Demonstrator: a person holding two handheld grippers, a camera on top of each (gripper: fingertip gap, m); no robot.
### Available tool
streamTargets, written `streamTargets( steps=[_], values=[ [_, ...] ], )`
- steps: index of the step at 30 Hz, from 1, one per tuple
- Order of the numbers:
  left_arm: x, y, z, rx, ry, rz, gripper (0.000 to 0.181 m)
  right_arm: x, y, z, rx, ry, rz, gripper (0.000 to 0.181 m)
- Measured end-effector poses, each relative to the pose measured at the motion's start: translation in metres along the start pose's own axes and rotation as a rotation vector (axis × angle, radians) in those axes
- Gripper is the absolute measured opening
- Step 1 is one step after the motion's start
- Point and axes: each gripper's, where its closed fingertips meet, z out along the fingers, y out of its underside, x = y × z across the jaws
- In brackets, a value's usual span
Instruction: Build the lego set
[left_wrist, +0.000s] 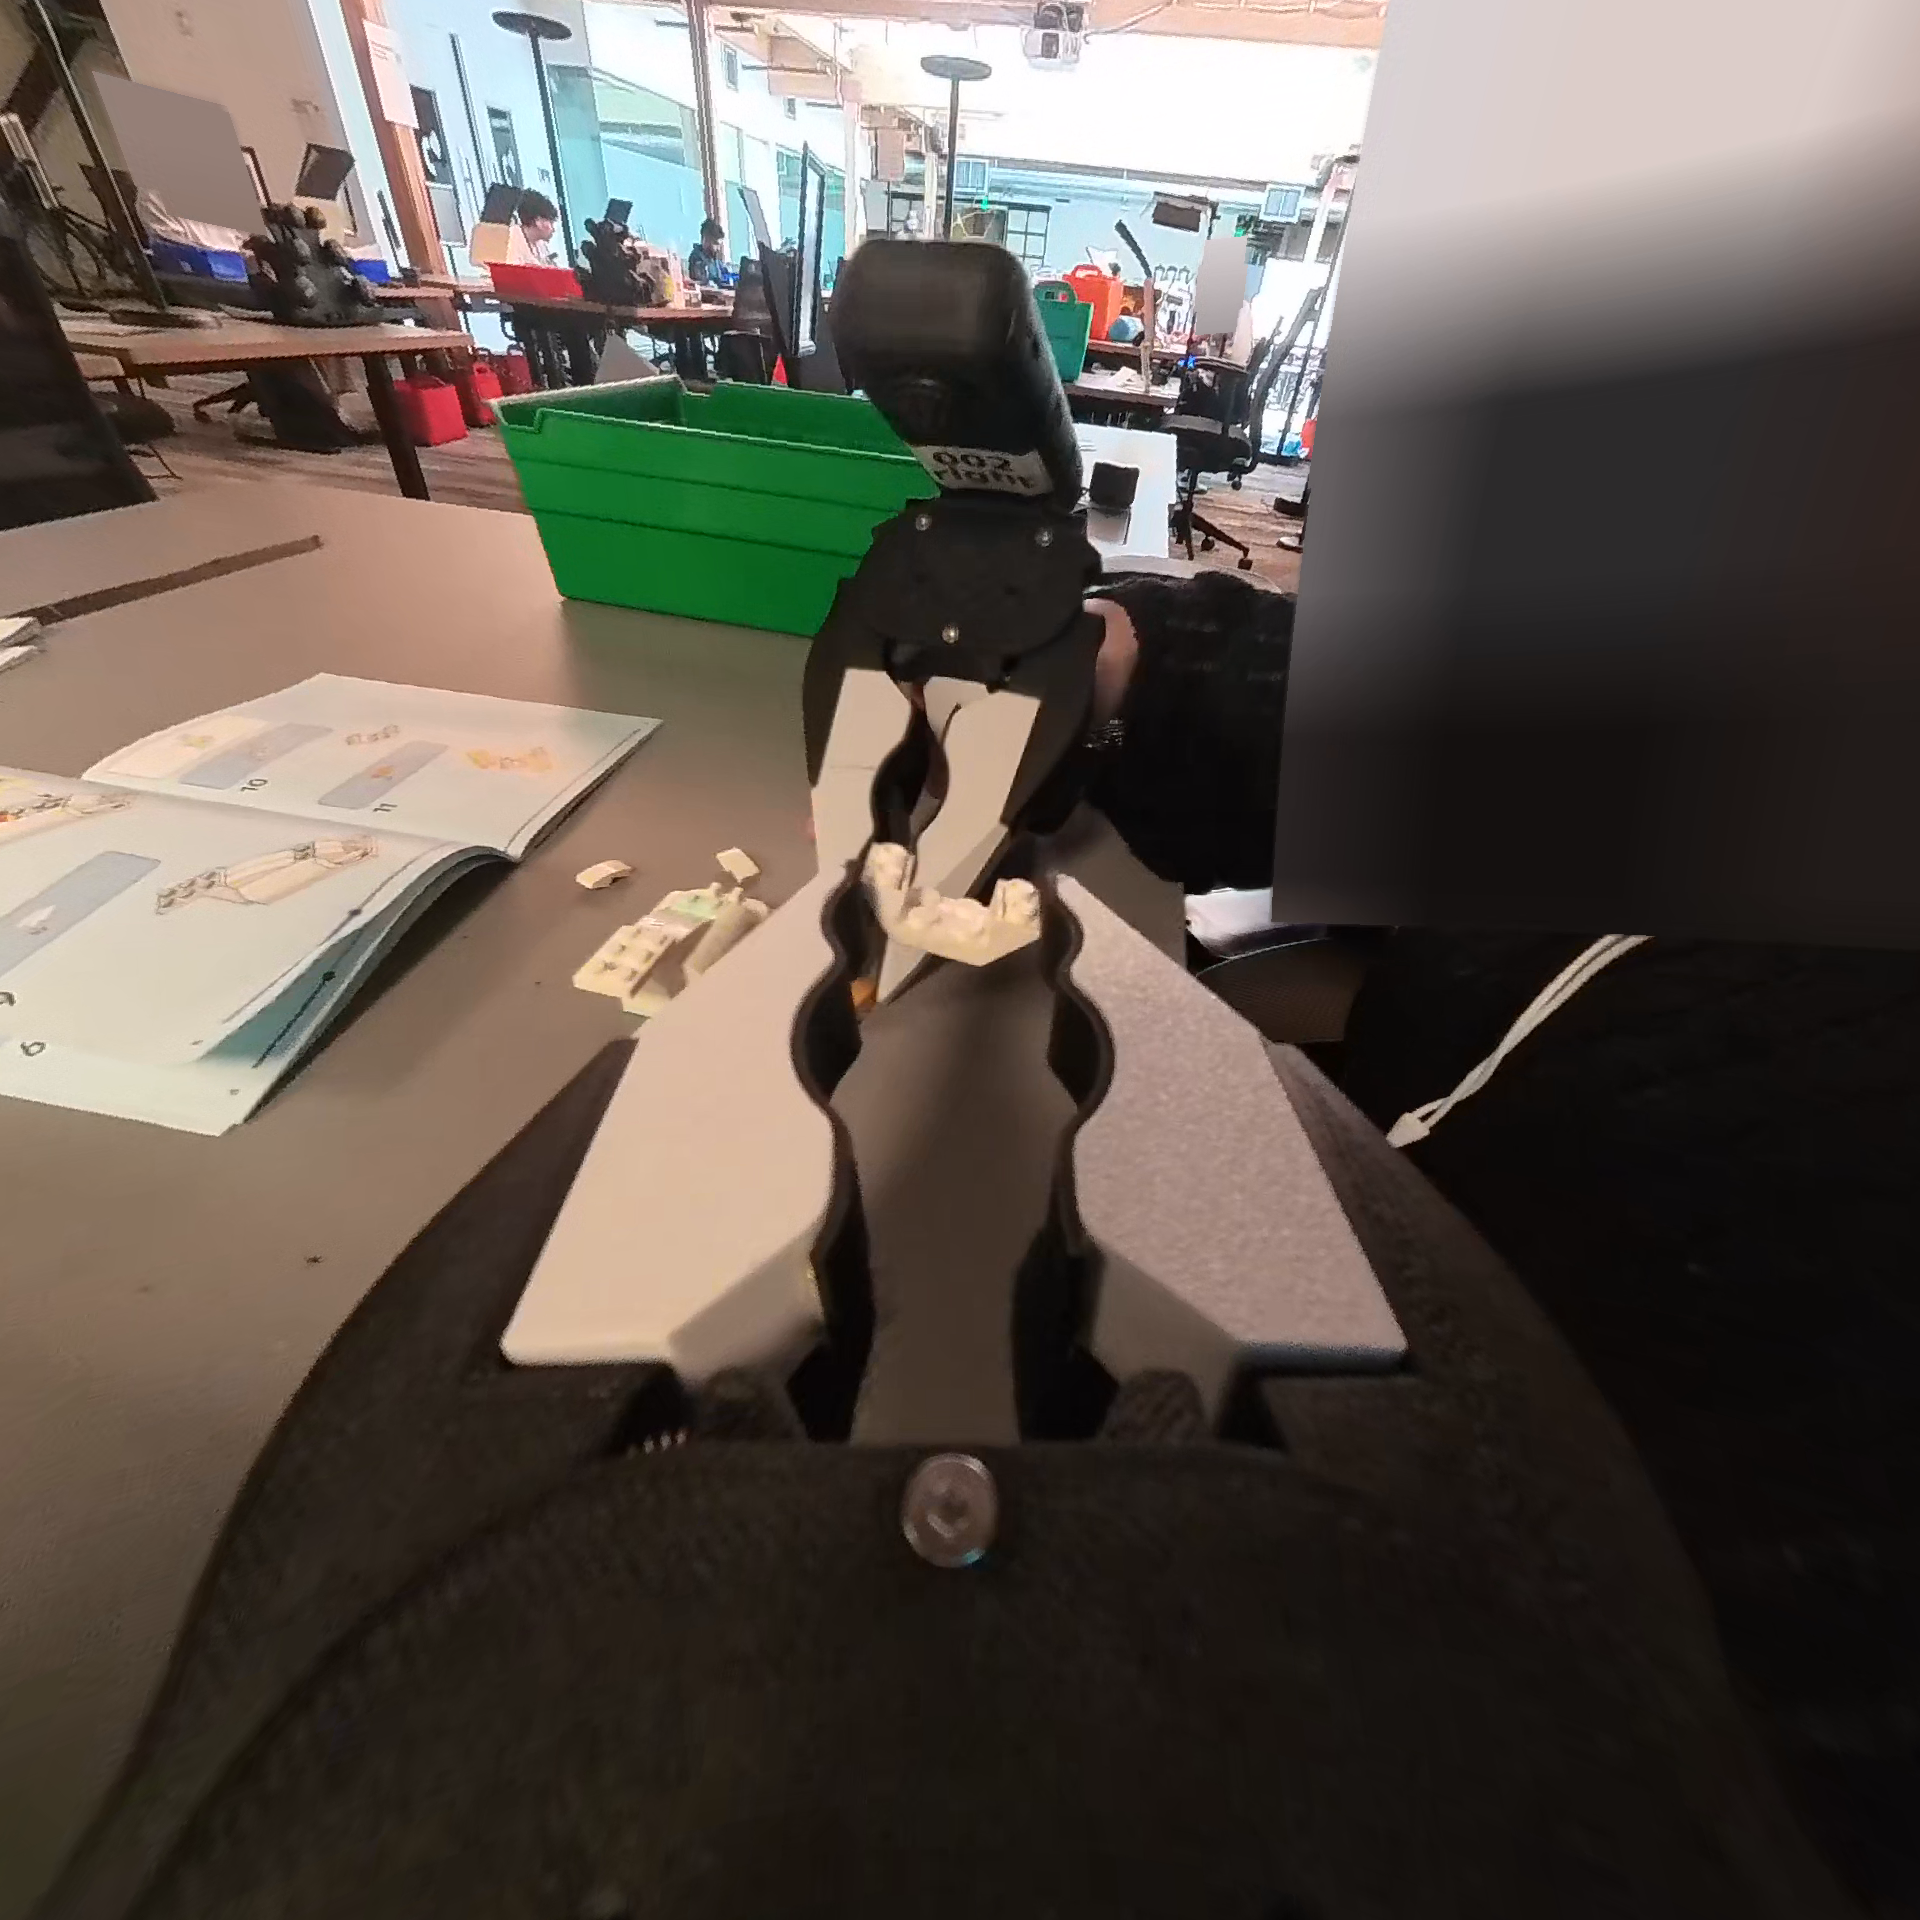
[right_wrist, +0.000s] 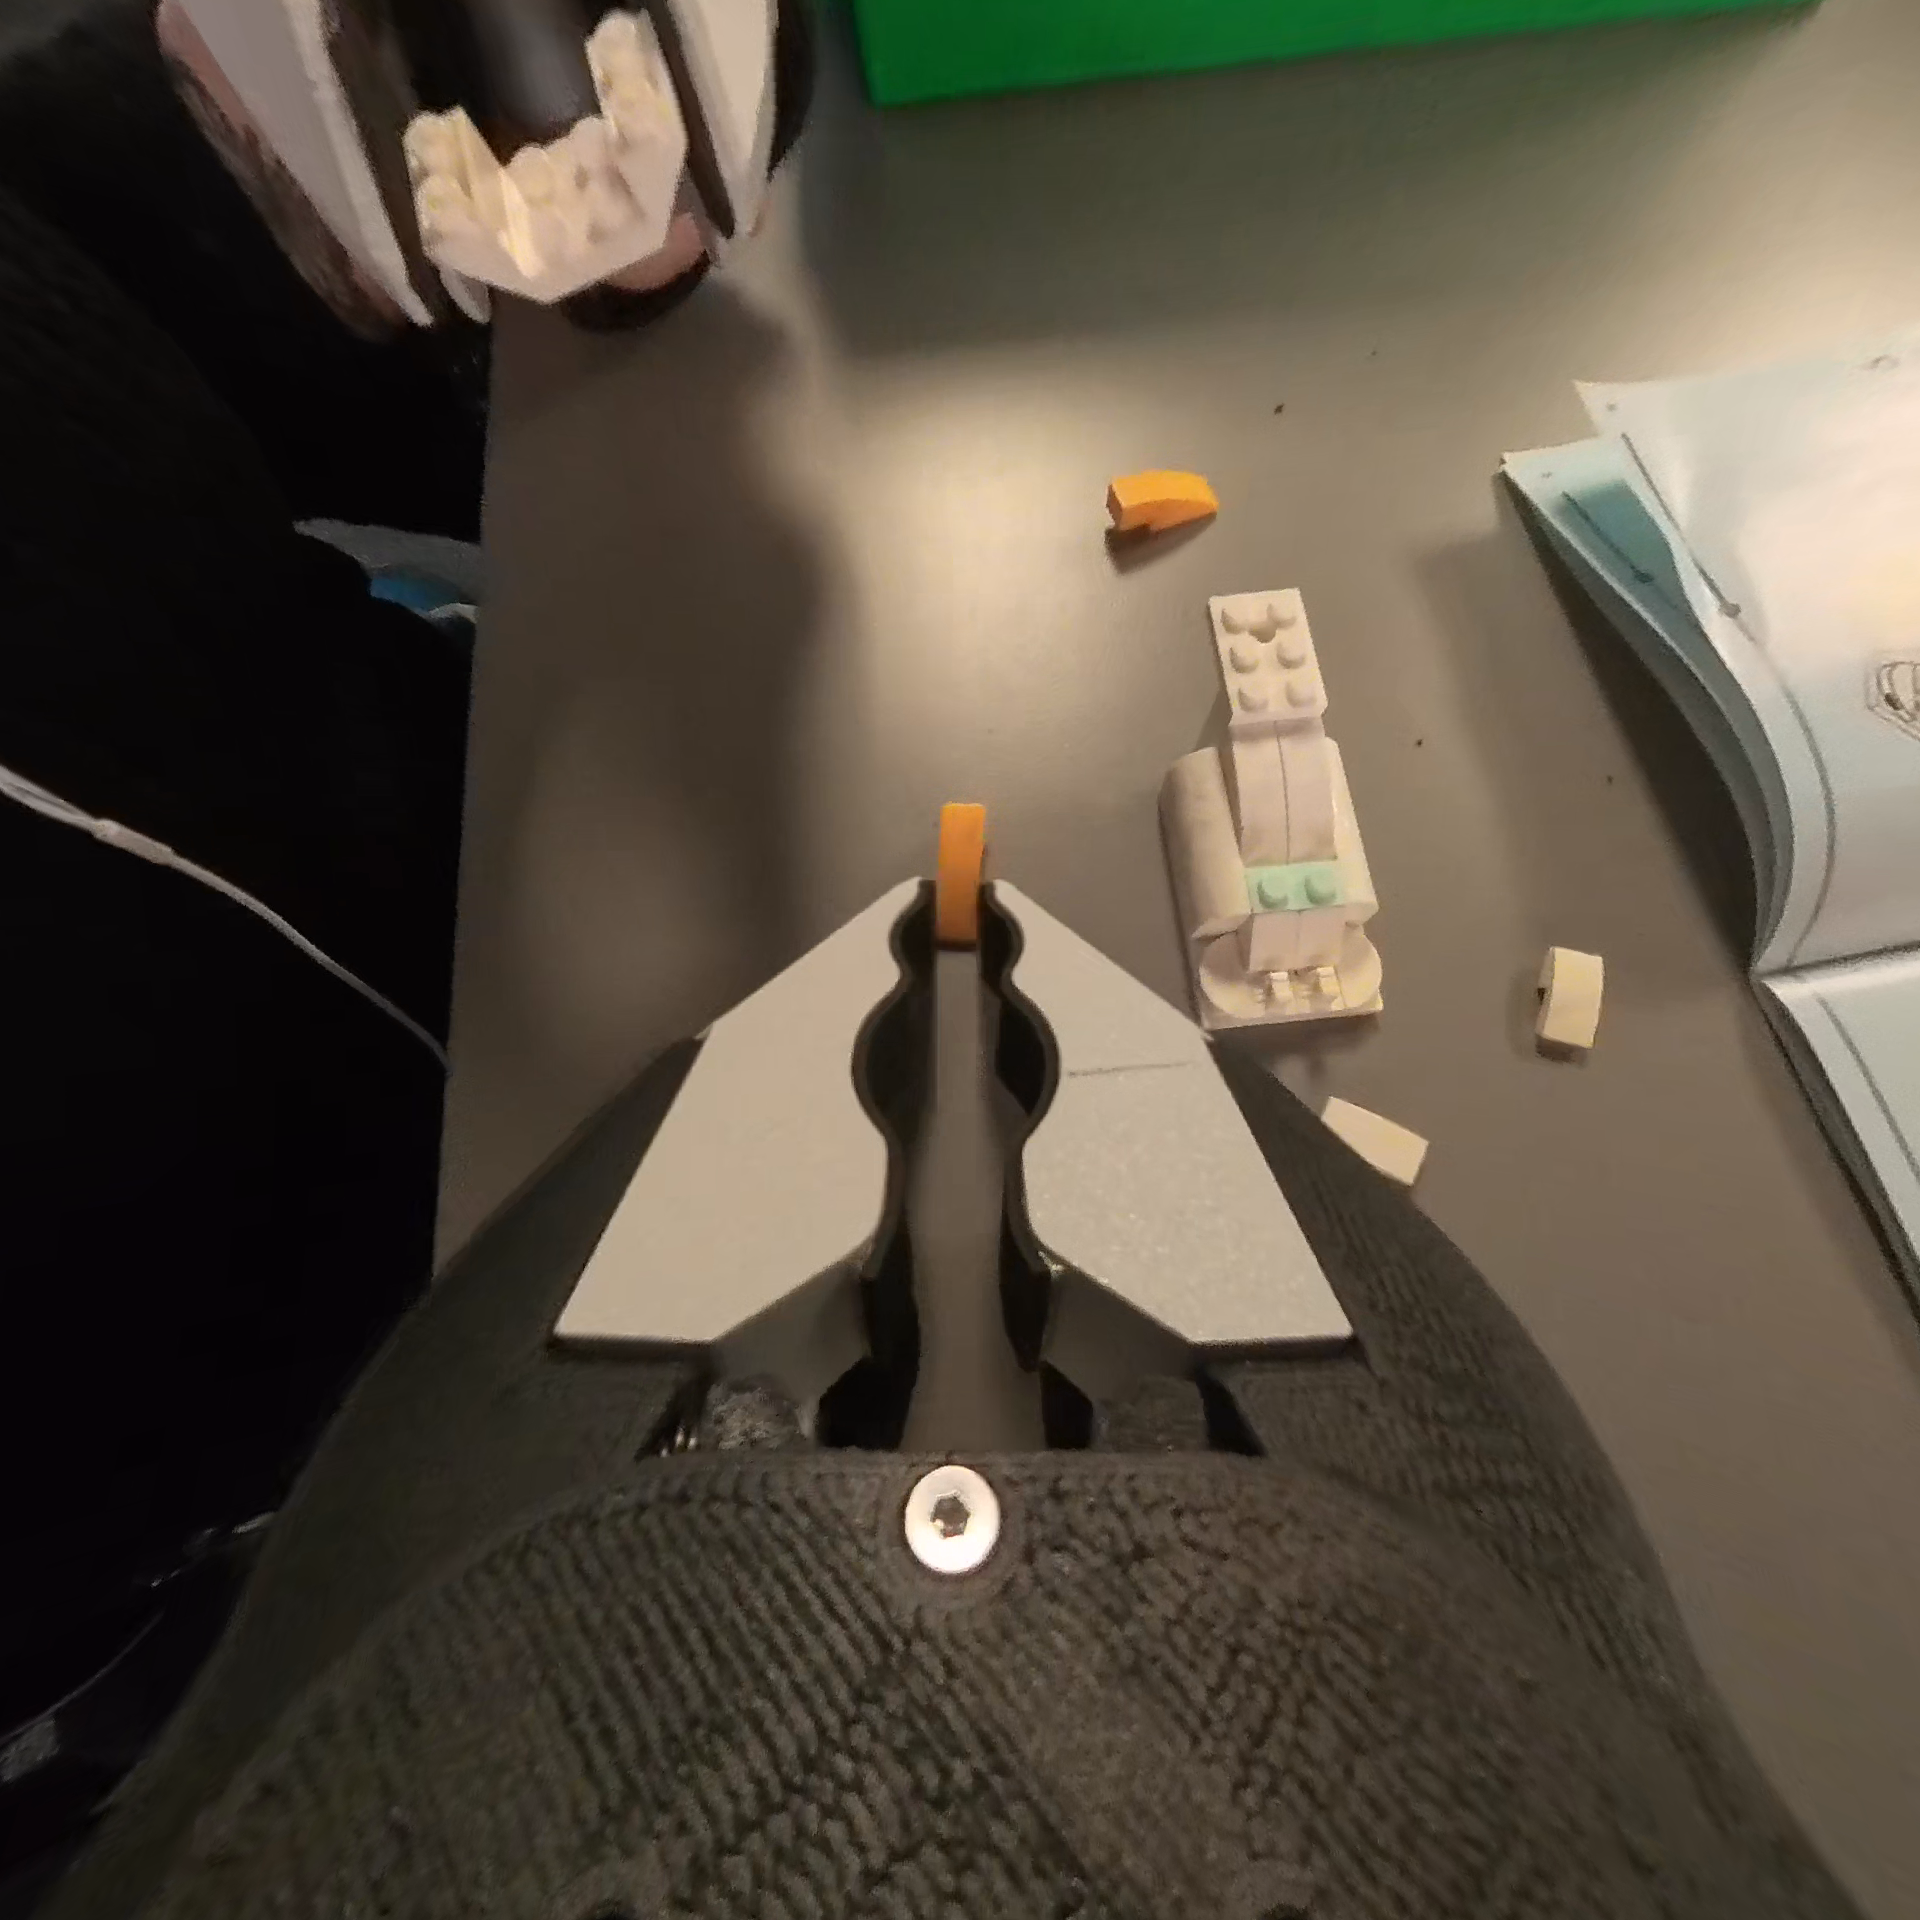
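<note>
Jaws clamped: the left gripper (left_wrist: 951, 914) holds a white sub-assembly (left_wrist: 956, 914), the right gripper (right_wrist: 958, 899) an orange piece (right_wrist: 958, 873), both above the bench (right_wrist: 831, 416), where a part-built model (right_wrist: 1273, 831) and loose pieces suggest much remains.

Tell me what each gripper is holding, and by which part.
Left gripper clamps a white Lego sub-assembly across its two sides. Right gripper pinches a small orange curved piece by its lower end.
</note>
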Motion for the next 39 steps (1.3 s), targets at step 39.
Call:
streamTargets(
  steps=[39],
  values=[
    [-0.024,0.018,0.025,-0.162,-0.148,0.121,0.03,-0.003,-0.059,-0.009,-0.181,0.344,-0.326,0.006]
  ],
)
